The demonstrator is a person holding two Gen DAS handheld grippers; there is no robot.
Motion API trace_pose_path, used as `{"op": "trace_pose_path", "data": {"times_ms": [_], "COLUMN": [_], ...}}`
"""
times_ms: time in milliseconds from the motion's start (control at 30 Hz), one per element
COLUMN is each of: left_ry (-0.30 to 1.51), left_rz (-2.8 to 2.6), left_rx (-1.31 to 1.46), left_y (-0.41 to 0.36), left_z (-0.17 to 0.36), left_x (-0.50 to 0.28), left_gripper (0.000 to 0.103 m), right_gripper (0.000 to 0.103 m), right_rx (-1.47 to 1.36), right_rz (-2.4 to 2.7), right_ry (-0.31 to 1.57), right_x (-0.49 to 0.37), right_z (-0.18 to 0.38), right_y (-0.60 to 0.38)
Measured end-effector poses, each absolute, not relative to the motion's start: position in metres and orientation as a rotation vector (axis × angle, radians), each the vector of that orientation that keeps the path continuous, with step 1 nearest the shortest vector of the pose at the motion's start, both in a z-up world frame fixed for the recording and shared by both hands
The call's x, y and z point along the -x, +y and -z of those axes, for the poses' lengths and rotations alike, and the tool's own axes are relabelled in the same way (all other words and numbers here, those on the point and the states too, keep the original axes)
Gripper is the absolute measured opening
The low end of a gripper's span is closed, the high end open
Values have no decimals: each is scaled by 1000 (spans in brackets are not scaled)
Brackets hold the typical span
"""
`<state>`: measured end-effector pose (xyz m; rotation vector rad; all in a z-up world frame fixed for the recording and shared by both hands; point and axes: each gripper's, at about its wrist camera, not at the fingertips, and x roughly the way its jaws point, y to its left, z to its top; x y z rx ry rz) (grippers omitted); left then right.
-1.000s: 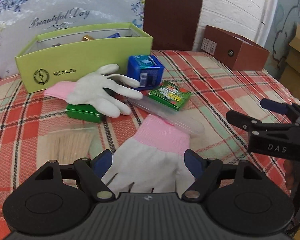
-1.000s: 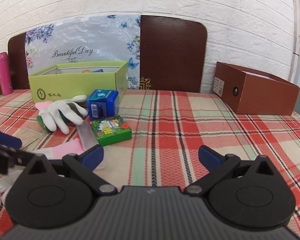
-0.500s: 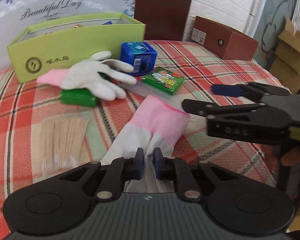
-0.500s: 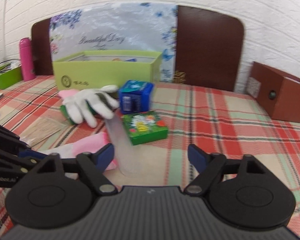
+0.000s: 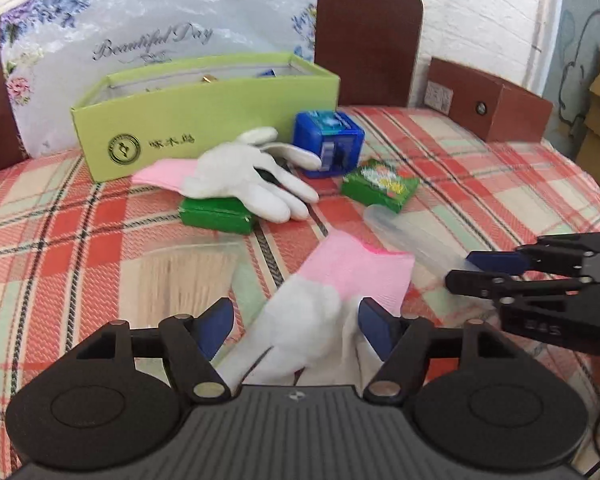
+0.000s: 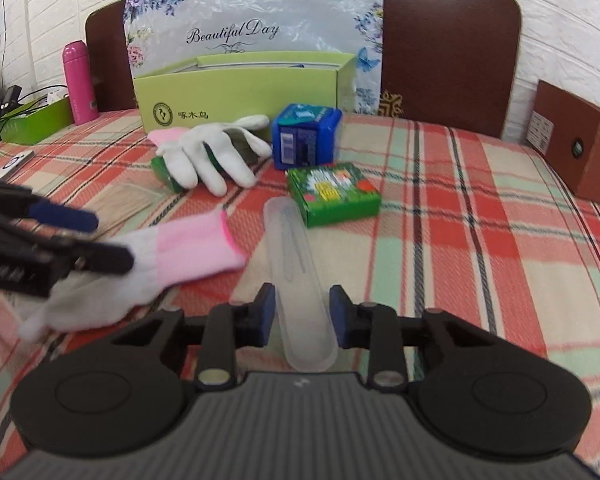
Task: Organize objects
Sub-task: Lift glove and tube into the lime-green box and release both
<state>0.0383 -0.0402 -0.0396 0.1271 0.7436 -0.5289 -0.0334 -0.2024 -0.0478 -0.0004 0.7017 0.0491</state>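
Note:
A white glove with a pink cuff [image 5: 320, 300] lies between the open jaws of my left gripper [image 5: 296, 322]; it also shows in the right wrist view [image 6: 172, 256]. My right gripper [image 6: 302, 314] has its jaws close around the near end of a clear plastic case [image 6: 296, 264], which lies on the plaid cloth; the case also shows in the left wrist view [image 5: 412, 236]. A second white glove [image 5: 244, 176] lies over a green box [image 5: 216, 214]. A blue box [image 5: 328, 144] and a green printed box [image 5: 380, 186] lie near the lime-green open box [image 5: 204, 120].
A bag of toothpicks [image 5: 180, 276] lies left of the near glove. A brown box [image 5: 488, 100] stands at the back right. A pink bottle [image 6: 78, 80] and a green tray [image 6: 36, 120] stand at the far left. A floral bag and a brown headboard back the table.
My left gripper was shut on the near glove half a second ago and has opened. My right gripper has moved onto the clear case and narrowed around it.

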Motion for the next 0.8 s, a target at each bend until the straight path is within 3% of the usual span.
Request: {"op": "trace_pose_path", "data": {"times_ms": [100,200,300,433,500,567,600,633,700,800], "left_ry": [777,786,800,790,783,779,786,799,802,812], "left_rz": [555,626,644,635,628,642,668,690,698,695], "left_rx": [-135,-163,-143,-130,-152,-178,-170,-150,-147,-111], "left_y": [-42,-46,-46,-51,-58,-63,-63,-63,-63,-57], "left_z": [47,44,43,46,47,46,45,45,44,42], "left_x": [-37,-30,-29,-29,-28,-27,-28,-29,-27,-29], "left_gripper": [71,39,37,50,50,38,22,15,15,14], "right_gripper": [28,33,36,37,37,37,37,36,27,27], "right_rx": [-6,11,25,34,34,22,18,20,35,38], "right_rz": [-72,-88,-82,-76,-74,-68,-66,-66,-81,-78], "right_ry": [723,723,719,718,716,714,713,714,714,714], "right_x": [46,48,42,36,34,31,30,29,29,31], "right_z": [45,46,46,48,48,49,50,50,50,47], "right_y": [-203,-199,-197,-196,-196,-196,-196,-195,-191,-187]}}
